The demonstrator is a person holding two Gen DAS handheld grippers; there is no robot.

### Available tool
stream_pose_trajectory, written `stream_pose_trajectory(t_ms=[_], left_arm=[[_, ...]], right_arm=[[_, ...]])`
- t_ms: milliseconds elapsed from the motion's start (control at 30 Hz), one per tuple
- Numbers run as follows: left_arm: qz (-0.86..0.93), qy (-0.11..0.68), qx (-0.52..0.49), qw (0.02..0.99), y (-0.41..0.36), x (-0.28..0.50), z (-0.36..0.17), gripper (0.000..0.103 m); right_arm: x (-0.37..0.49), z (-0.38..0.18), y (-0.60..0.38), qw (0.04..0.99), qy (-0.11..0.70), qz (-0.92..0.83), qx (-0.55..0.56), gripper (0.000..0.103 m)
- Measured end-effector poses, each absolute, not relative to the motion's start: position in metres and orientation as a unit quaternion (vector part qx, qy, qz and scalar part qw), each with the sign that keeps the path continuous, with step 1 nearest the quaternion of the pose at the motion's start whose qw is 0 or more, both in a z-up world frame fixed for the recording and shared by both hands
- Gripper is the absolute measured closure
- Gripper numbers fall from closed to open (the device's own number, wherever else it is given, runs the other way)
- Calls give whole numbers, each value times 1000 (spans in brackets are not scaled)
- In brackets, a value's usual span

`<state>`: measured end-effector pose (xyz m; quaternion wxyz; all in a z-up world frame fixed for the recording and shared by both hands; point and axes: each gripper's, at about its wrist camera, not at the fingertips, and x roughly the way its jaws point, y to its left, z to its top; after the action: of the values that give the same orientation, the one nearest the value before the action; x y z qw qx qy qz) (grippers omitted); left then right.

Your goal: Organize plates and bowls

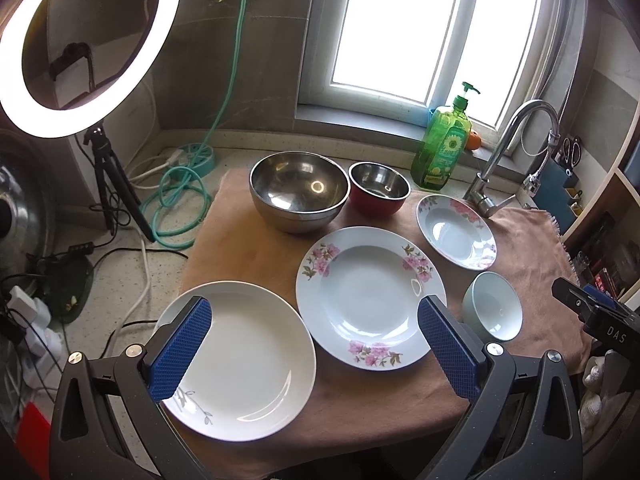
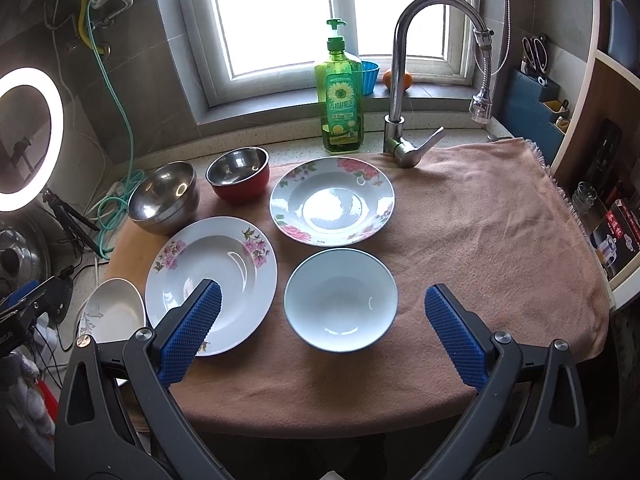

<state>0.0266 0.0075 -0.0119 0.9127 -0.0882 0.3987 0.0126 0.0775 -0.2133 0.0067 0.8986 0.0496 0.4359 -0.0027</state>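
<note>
Towel-covered counter (image 2: 480, 240) — plates, bowls, both tools agape

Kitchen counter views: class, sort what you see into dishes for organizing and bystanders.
Job: white plate; two floral plates; pale bowl; steel bowl; red bowl.
Bystanders: soap bottle; faucet; ring light.

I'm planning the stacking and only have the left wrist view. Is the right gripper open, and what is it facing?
Observer: Open. The right gripper faces the plain pale blue ceramic bowl, which shows between its fingers.
Operator: Anything hidden behind the green dish-soap bottle?
Observer: Yes, a blue fluted cup stands on the windowsill behind the green dish-soap bottle.
</note>
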Motion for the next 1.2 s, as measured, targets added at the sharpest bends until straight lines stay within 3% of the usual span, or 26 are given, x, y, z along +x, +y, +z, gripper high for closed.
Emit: stream_pose_trajectory(t_ms=[233,300,500,600,667,767,1000,1200], left_arm=[[16,410,-97,907,25,35,-21,1],[15,413,-101,905,29,37,-24,2],[-6,434,-98,896,32,51,-37,18],[-23,447,-99,889,32,60,-45,29],[-37,460,-105,881,34,68,-53,42],[-54,475,-117,870,35,81,-62,43],[-77,497,-113,857,33,105,-77,51],[-91,514,-112,845,35,123,-88,62]], right_arm=[[76,-7,-216,889,451,23,75,0],[75,-13,-214,885,458,35,81,7],[76,-34,-205,863,487,75,107,21],[78,-48,-200,850,505,95,117,33],[79,-57,-197,839,518,106,127,37],[78,-69,-194,828,533,111,135,39],[80,-86,-190,810,552,125,153,59],[85,-98,-181,803,559,132,156,61]])
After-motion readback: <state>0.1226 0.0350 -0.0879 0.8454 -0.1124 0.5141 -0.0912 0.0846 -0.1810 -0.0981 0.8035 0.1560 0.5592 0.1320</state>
